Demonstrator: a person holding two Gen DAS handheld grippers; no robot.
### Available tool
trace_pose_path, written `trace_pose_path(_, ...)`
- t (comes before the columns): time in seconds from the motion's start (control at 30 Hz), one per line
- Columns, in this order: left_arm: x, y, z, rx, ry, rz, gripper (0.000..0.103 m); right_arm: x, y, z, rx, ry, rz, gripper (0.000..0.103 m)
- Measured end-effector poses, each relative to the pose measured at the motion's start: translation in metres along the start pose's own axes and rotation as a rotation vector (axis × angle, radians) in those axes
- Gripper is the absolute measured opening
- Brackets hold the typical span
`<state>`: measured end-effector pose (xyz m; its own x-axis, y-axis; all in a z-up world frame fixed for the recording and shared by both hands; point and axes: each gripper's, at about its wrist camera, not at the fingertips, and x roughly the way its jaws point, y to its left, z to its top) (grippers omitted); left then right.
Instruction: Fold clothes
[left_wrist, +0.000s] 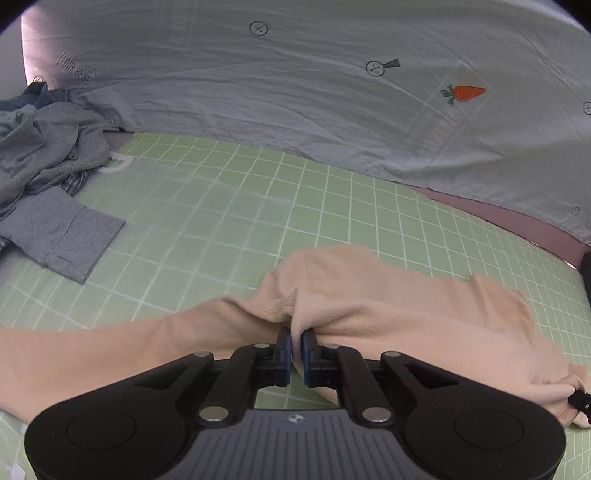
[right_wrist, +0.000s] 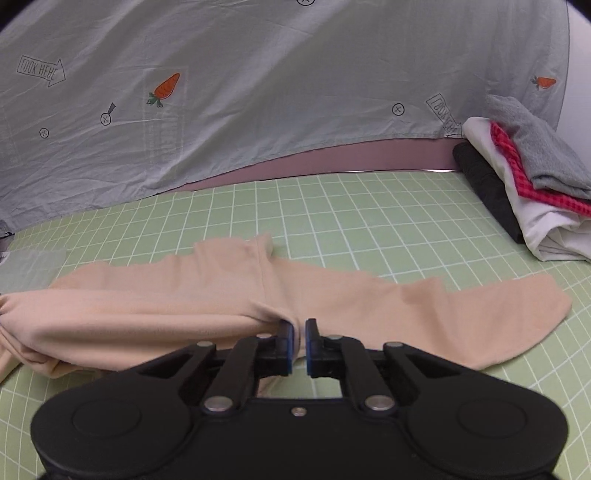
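— What is at the centre?
— The left gripper (left_wrist: 296, 338), at six o'clock, pinches a fold of a peach garment (left_wrist: 388, 314) lying across a green grid mat (left_wrist: 229, 192).

— And around it?
— A crumpled grey garment (left_wrist: 48, 177) lies at nine o'clock; a pale sheet (left_wrist: 295, 92) printed with a carrot (left_wrist: 466, 92) hangs from ten to three o'clock.

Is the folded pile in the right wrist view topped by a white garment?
No: the pile has a grey garment on top, with red checked cloth, then white, then black below it.
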<state>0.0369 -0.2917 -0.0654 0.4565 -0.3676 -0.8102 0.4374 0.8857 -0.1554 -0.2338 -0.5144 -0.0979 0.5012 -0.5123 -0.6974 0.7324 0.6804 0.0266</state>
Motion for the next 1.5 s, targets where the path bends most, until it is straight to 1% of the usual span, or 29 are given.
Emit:
trace_pose_path(0.03, 0.004, 0.0, -0.002, -0.017, 0.027, 0.0, 0.015, 0.01, 0.002, 0.001, 0.007, 0.03, -0.002, 0.023)
trace_pose_path(0.07, 0.002, 0.001, -0.007, -0.021, 0.041, -0.01, 0.017, 0.017, 0.002, 0.0, 0.036, 0.064, -0.009, 0.027)
trace_pose_path(0.1, 0.0, 0.003, -0.012, -0.025, 0.055, -0.02, 0.025, 0.024, 0.002, -0.002, 0.069, 0.096, -0.013, 0.029)
trace_pose_path(0.13, -0.001, 0.003, -0.017, -0.03, 0.069, -0.029, 0.029, 0.025, 0.0, -0.005, 0.11, 0.115, -0.005, 0.03)
trace_pose_path(0.17, -0.004, 0.004, -0.024, -0.036, 0.078, -0.037, 0.035, 0.021, 0.002, -0.009, 0.119, 0.116, -0.005, 0.031)
trace_pose_path(0.2, -0.007, 0.004, -0.03, -0.041, 0.087, -0.046, 0.039, 0.018, 0.003, -0.013, 0.127, 0.116, -0.004, 0.036)
trace_pose_path(0.23, -0.009, 0.004, -0.036, -0.048, 0.099, -0.055, 0.039, 0.014, 0.004, -0.018, 0.136, 0.117, -0.004, 0.041)
trace_pose_path(0.3, -0.008, 0.003, -0.047, -0.066, 0.137, -0.076, 0.039, 0.009, 0.008, -0.026, 0.129, 0.122, -0.009, 0.042)
trace_pose_path(0.47, 0.0, -0.006, -0.065, -0.082, 0.217, -0.141, 0.04, 0.009, 0.009, -0.041, 0.17, 0.186, 0.029, 0.044)
trace_pose_path(0.53, 0.004, -0.013, -0.068, -0.083, 0.225, -0.169, 0.042, 0.013, 0.011, -0.044, 0.178, 0.209, 0.042, 0.044)
trace_pose_path(0.6, 0.009, -0.021, -0.068, -0.076, 0.228, -0.185, 0.048, 0.017, 0.014, -0.044, 0.179, 0.22, 0.053, 0.044)
trace_pose_path(0.8, 0.018, -0.032, -0.066, -0.042, 0.221, -0.177, 0.048, 0.025, 0.023, -0.047, 0.174, 0.259, 0.091, 0.047)
trace_pose_path(0.9, 0.02, -0.034, -0.066, -0.018, 0.205, -0.17, 0.046, 0.028, 0.028, -0.048, 0.162, 0.272, 0.103, 0.047)
trace_pose_path(0.93, 0.021, -0.035, -0.066, -0.004, 0.201, -0.167, 0.042, 0.028, 0.029, -0.049, 0.157, 0.273, 0.106, 0.046)
trace_pose_path(0.97, 0.022, -0.037, -0.066, 0.014, 0.193, -0.165, 0.027, 0.029, 0.03, -0.049, 0.148, 0.271, 0.111, 0.043)
trace_pose_path(1.0, 0.023, -0.038, -0.066, 0.03, 0.185, -0.163, 0.017, 0.029, 0.031, -0.048, 0.138, 0.27, 0.116, 0.03)
trace_pose_path(1.03, 0.022, -0.038, -0.065, 0.036, 0.179, -0.165, 0.014, 0.029, 0.03, -0.048, 0.135, 0.269, 0.125, 0.014)
trace_pose_path(1.07, 0.021, -0.037, -0.064, 0.045, 0.173, -0.166, 0.01, 0.029, 0.03, -0.048, 0.133, 0.268, 0.134, 0.013)
trace_pose_path(1.1, 0.016, -0.036, -0.062, 0.064, 0.167, -0.17, 0.009, 0.028, 0.029, -0.047, 0.134, 0.266, 0.142, 0.007)
trace_pose_path(1.13, 0.009, -0.035, -0.06, 0.083, 0.158, -0.173, 0.009, 0.025, 0.027, -0.046, 0.129, 0.262, 0.149, 0.006)
trace_pose_path(1.2, -0.015, -0.026, -0.055, 0.111, 0.125, -0.173, 0.008, 0.017, 0.024, -0.041, 0.104, 0.249, 0.153, 0.005)
trace_pose_path(1.23, -0.027, -0.021, -0.052, 0.125, 0.109, -0.172, 0.008, 0.008, 0.022, -0.035, 0.086, 0.232, 0.142, 0.004)
trace_pose_path(1.3, -0.05, -0.011, -0.046, 0.153, 0.076, -0.167, 0.008, -0.012, 0.011, -0.02, 0.09, 0.174, 0.125, 0.004)
trace_pose_path(1.33, -0.056, -0.005, -0.043, 0.159, 0.065, -0.142, 0.008, -0.021, 0.005, -0.013, 0.1, 0.152, 0.121, 0.004)
trace_pose_path(1.4, -0.052, 0.006, -0.046, 0.156, 0.069, -0.105, 0.009, -0.028, -0.007, -0.007, 0.123, 0.134, 0.099, 0.004)
trace_pose_path(1.47, -0.041, 0.014, -0.052, 0.128, 0.094, -0.075, 0.01, -0.023, -0.012, -0.009, 0.111, 0.146, 0.093, 0.004)
trace_pose_path(1.5, -0.034, 0.016, -0.057, 0.111, 0.112, -0.062, 0.014, -0.017, -0.01, -0.015, 0.114, 0.171, 0.095, 0.005)
